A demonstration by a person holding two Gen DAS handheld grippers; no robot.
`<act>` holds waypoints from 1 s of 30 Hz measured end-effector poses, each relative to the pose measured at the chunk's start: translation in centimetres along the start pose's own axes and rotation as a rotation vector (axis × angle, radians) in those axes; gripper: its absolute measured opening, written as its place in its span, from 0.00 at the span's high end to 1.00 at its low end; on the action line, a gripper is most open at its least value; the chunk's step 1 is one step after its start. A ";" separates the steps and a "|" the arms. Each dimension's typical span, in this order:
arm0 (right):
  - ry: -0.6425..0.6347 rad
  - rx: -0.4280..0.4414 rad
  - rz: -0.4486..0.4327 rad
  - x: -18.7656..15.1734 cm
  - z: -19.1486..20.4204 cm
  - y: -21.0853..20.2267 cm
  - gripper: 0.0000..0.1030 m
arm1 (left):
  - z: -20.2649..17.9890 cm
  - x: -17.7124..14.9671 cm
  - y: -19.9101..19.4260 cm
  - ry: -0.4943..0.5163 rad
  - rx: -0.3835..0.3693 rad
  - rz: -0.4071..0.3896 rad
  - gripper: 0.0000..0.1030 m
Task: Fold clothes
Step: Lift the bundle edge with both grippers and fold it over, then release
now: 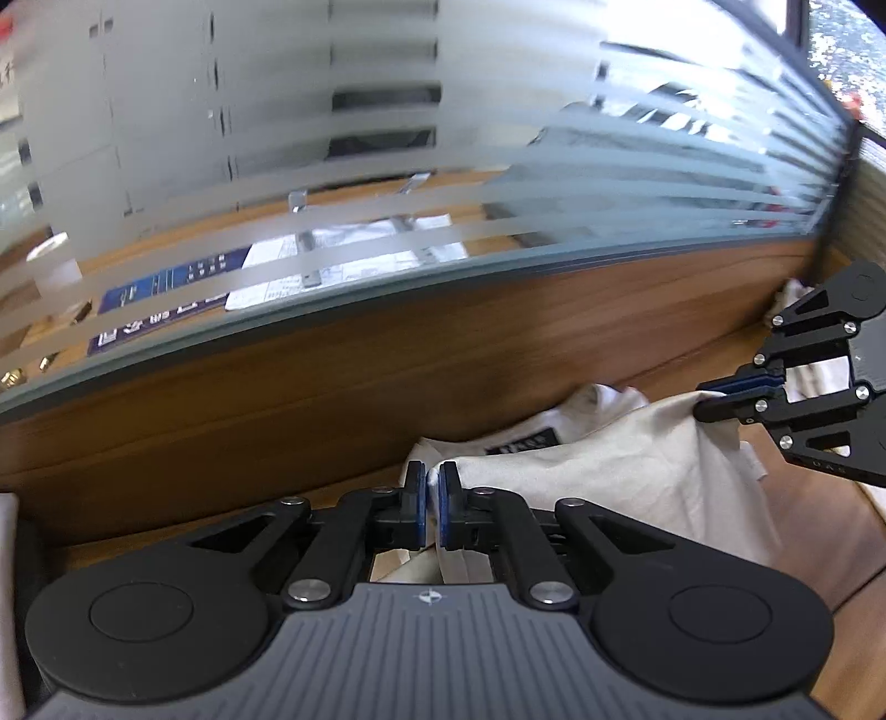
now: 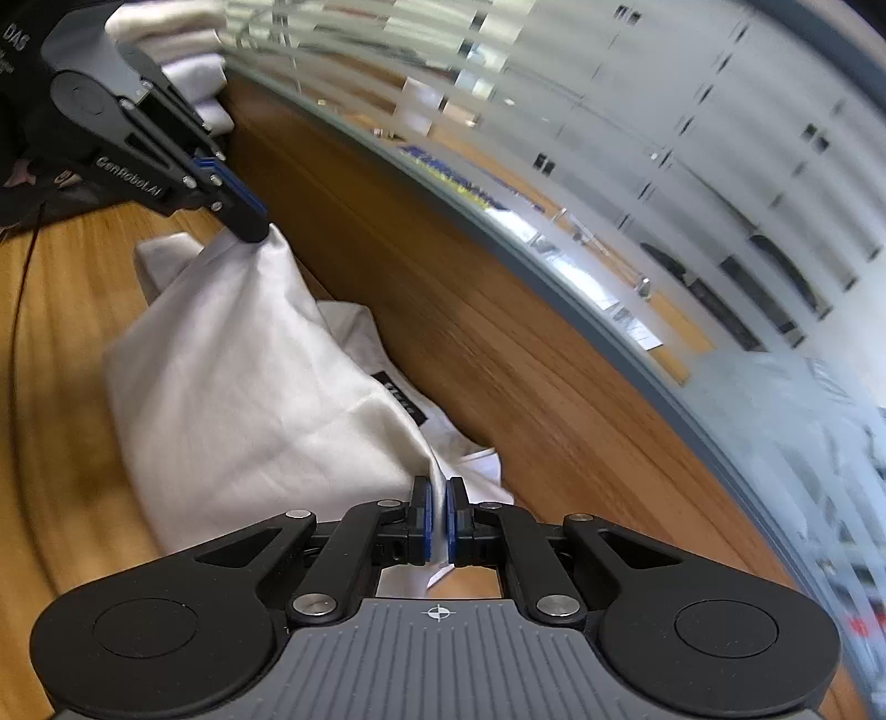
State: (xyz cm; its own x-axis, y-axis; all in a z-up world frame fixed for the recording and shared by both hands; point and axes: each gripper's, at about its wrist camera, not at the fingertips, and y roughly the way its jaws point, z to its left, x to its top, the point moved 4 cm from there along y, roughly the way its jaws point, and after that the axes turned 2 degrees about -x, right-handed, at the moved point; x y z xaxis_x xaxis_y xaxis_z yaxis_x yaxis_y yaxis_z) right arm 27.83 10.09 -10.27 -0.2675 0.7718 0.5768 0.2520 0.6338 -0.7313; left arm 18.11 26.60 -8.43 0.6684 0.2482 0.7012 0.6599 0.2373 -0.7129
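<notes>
A cream-white garment [image 1: 609, 454] with a black neck label [image 1: 520, 440] hangs lifted between both grippers above the wooden table. My left gripper [image 1: 433, 482] is shut on one edge of it, with fabric pinched between the blue pads. In the right wrist view the same garment [image 2: 249, 387] sags from the left gripper [image 2: 252, 219] at the upper left down to my right gripper [image 2: 439, 498], which is shut on its other edge. The right gripper [image 1: 706, 399] also shows at the right of the left wrist view, clamped on the cloth. The label [image 2: 401, 399] faces up.
A frosted, striped glass partition [image 1: 387, 166] on a wooden upstand [image 1: 277, 399] runs along the far side of the table [image 2: 55, 332]. Folded white clothes [image 2: 183, 50] are stacked by the partition behind the left gripper. A dark mass [image 2: 33, 183] lies at the left edge.
</notes>
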 end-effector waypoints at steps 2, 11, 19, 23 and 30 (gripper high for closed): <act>-0.017 0.011 0.013 0.1 -0.6 1.8 0.93 | 0.6 0.3 1.7 -0.014 0.010 0.014 0.96; 0.013 0.046 0.026 -0.3 -2.1 6.8 0.92 | 2.0 -0.6 6.2 -0.040 0.049 0.055 0.95; 0.119 0.006 0.026 -0.2 -2.8 6.2 0.76 | 3.3 -0.6 3.7 -0.129 0.032 0.003 0.68; 0.218 -0.021 0.012 -0.1 -3.8 3.7 0.72 | 3.8 -1.0 0.5 -0.160 0.049 -0.020 0.60; 0.422 0.026 -0.006 -1.5 -4.2 -1.1 0.63 | 2.8 -3.9 -4.7 -0.197 0.061 0.009 0.49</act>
State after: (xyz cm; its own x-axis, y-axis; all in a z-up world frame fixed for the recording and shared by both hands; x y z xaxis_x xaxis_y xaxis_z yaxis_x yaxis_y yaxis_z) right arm 31.87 8.44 -8.84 0.1367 0.7247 0.6754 0.2264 0.6409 -0.7335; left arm 11.43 27.18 -7.84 0.5897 0.4283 0.6847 0.6283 0.2894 -0.7221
